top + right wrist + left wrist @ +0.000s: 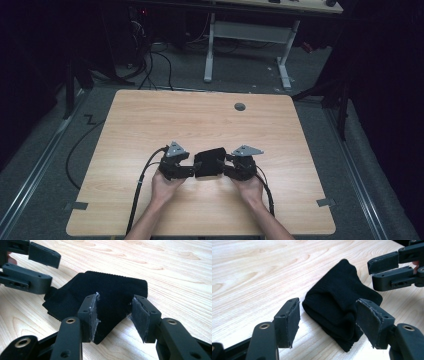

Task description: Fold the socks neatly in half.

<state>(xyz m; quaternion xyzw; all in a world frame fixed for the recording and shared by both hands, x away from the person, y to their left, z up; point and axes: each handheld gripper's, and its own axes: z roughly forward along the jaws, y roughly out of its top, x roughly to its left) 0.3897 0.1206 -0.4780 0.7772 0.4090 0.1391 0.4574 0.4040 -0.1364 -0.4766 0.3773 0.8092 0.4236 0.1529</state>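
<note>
High view: black cloth [209,162] lay on table [150,120] near the front edge, between left gripper [191,170] and right gripper [226,167]
Left gripper view: jaws wide, cloth [339,302] between them
Right gripper view: jaws apart astride cloth corner [110,315]

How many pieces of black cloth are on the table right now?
1. A folded black cloth lies near the table's front middle, between the open left gripper and the open right gripper. Its folds could hide a second layer or piece.
</note>
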